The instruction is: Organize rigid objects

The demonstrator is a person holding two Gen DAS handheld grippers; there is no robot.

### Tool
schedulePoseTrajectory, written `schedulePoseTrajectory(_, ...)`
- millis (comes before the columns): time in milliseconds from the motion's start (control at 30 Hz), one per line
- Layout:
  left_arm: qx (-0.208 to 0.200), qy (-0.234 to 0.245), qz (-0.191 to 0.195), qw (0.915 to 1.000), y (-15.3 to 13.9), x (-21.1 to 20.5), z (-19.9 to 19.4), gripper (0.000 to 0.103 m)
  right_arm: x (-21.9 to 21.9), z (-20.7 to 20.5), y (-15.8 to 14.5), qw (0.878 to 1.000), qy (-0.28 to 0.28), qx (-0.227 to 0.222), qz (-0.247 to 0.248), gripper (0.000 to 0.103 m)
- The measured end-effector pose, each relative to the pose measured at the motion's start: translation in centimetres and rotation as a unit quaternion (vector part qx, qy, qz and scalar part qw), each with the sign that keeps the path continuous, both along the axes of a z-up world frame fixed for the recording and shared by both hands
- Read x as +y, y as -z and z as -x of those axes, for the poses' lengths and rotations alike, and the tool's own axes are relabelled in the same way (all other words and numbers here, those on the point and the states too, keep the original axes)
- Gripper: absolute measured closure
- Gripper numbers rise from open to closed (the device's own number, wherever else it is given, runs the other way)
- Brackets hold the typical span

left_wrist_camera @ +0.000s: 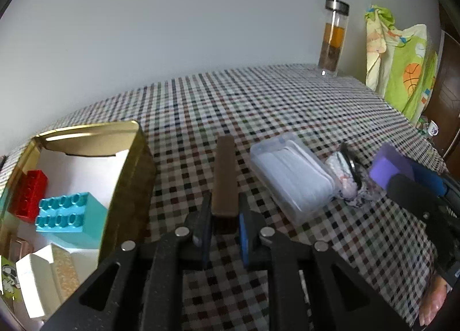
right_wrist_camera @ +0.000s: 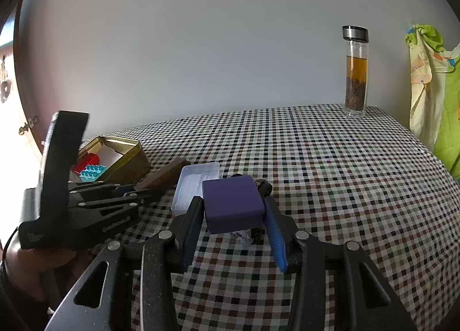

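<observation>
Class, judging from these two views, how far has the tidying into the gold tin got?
Done: red brick and teal brick sit in the gold tin. In hand: left tongs grip the brown bar; right tongs grip the purple box. Left: clear case on the table.

White carton cut off at left edge
</observation>
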State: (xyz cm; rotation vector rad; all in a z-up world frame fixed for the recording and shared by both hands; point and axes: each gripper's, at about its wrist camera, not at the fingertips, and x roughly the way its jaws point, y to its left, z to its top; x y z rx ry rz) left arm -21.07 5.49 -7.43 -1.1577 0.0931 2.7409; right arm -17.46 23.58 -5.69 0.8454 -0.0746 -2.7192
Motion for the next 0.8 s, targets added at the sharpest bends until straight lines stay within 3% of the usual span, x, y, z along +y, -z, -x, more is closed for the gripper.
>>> schedulePoseTrajectory(800, 0.115, -0.025, -0.025, 0.9928, -2.8, -0.9, -6.3, 0.089, -1.0, -1.5, -1.0, 0.999, -0.005, 0.046, -0.011, 0.058)
